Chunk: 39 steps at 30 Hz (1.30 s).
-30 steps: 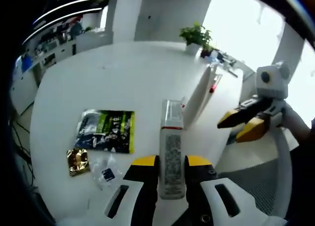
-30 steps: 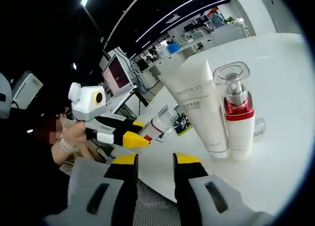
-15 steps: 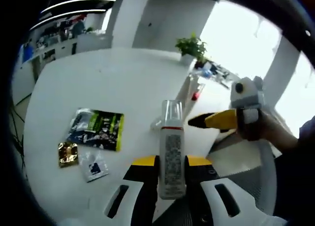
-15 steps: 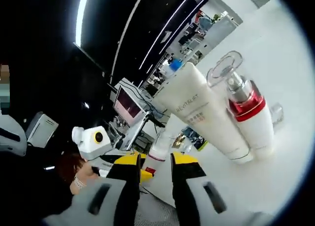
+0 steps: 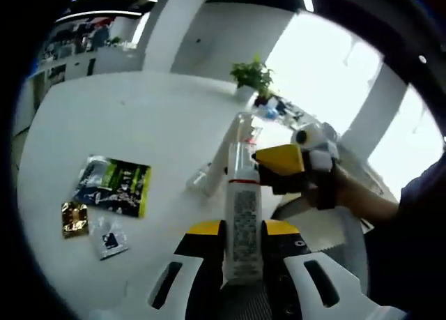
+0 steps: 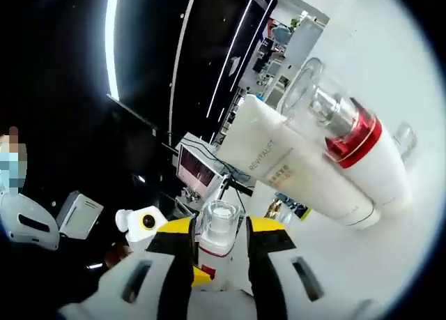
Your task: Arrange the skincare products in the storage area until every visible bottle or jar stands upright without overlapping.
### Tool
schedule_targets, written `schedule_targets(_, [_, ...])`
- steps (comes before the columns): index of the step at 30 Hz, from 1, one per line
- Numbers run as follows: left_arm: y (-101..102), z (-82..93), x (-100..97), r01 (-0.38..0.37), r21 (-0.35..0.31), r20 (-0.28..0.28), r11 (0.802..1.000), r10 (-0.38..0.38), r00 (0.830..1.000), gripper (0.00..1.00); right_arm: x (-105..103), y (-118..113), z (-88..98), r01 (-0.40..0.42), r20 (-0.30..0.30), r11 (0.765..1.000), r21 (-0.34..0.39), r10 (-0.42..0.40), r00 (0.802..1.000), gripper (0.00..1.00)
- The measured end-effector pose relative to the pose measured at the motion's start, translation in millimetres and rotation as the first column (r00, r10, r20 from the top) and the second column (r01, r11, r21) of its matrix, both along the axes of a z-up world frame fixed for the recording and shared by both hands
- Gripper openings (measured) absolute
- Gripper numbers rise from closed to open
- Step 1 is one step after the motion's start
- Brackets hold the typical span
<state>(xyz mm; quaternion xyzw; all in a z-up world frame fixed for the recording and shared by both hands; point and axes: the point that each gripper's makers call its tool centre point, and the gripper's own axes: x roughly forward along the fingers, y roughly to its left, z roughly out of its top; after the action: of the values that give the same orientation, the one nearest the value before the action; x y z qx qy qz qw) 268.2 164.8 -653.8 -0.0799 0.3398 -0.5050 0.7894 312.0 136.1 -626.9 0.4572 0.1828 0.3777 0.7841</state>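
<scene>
My left gripper (image 5: 242, 229) is shut on a white bottle (image 5: 244, 215) with a red band and a clear cap, held above the table's near edge. My right gripper (image 5: 282, 168) reaches in from the right at the cap. In the right gripper view the cap (image 6: 217, 222) sits between the jaws of my right gripper (image 6: 218, 228), which stand apart, open. A white tube (image 6: 293, 170) stands on its cap on the table. A pump bottle with a red collar (image 6: 359, 142) stands beside it. Both show again past the held bottle: the white tube (image 5: 226, 142) and the pump bottle (image 5: 245, 128).
A green and black sachet (image 5: 115, 186), a gold sachet (image 5: 73, 219) and a small clear sachet (image 5: 104, 238) lie on the white table (image 5: 139, 118) to the left. A potted plant (image 5: 252, 74) stands at the far edge. A person's hand (image 5: 345, 194) holds the right gripper.
My right gripper has swung in from the right and its jaws now stand either side of the held bottle's cap. My left gripper has kept its hold while both views shifted.
</scene>
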Motion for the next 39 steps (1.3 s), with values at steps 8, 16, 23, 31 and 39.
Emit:
schedule_targets(8, [-4,8.4,-9.2,0.057,-0.089,-0.037,0.994,-0.061,0.997,0.16,-4,0,10.4,-0.017,0.016,0.998,0.055,0.017,1.000,0.26])
schedule_targets(16, [-3,3.8,-14.1,0.106,-0.075,-0.038,0.992,-0.109,0.993,0.16,-9,5,12.1,-0.023,0.021,0.999,0.032,0.022,1.000,0.22])
schedule_targets(23, [-3,-7.9,-16.3,0.165,0.002,0.005,0.986,-0.165,0.986,0.17,-13,14,9.1,-0.002,0.039,0.996,-0.084,0.005,0.999,0.20])
schedule_targets(31, [0,-16.1,-12.4,0.207,0.068,0.059,0.976,-0.211,0.976,0.31,-17,20,8.5,0.021,0.089,0.973,-0.228,0.000,0.996,0.20])
schedule_targets(39, [-4,-23.3,-10.6,0.248,0.121,0.085,0.961,-0.259,0.962,0.31,-19,26,4.7,0.042,0.181,0.893,-0.449,0.045,0.982,0.20])
